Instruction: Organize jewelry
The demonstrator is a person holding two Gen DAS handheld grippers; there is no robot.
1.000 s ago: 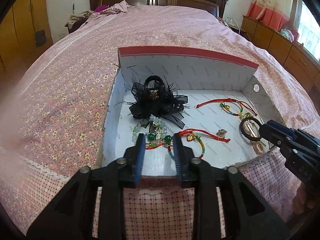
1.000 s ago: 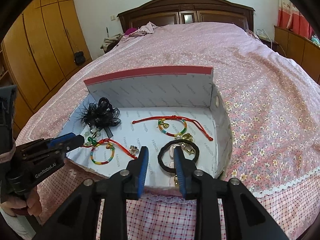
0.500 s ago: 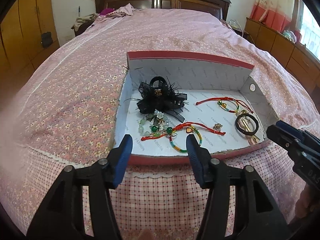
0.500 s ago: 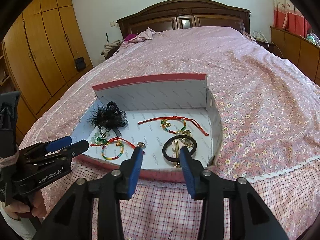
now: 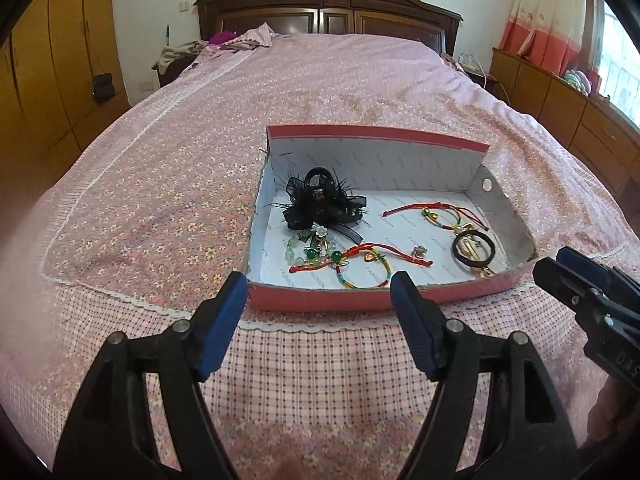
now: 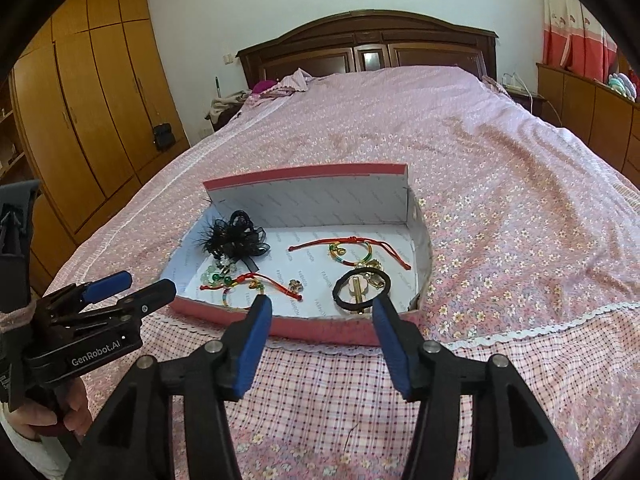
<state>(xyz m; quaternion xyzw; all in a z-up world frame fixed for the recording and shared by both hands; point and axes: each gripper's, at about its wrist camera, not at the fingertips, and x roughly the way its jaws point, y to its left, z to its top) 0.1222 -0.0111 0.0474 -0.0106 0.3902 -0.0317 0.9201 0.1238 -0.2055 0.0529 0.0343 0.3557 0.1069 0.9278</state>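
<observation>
We are in a bedroom, looking down a bed spread with a pink flowered cover [image 5: 168, 184] toward a dark carved wooden headboard [image 6: 368, 46], with orange wooden wardrobes [image 6: 92, 120] along one side. On the cover near the foot of the bed sits a shallow pink cardboard box with a white printed lining [image 5: 376, 300]. Inside it we see a black feathered hair clip [image 5: 320, 204] at one end with a pale green bead bracelet [image 5: 308, 248] just beside it, a red cord bracelet with rainbow beads [image 5: 364, 264] toward the near wall, a second red cord bracelet [image 5: 436, 216] farther back, and a black elastic hair ring [image 5: 474, 250] near the other end. Our left gripper [image 5: 318, 310] and right gripper [image 6: 322, 322] hang short of the box's near wall, jaws opening, nothing between the blue pads [image 5: 224, 328].
</observation>
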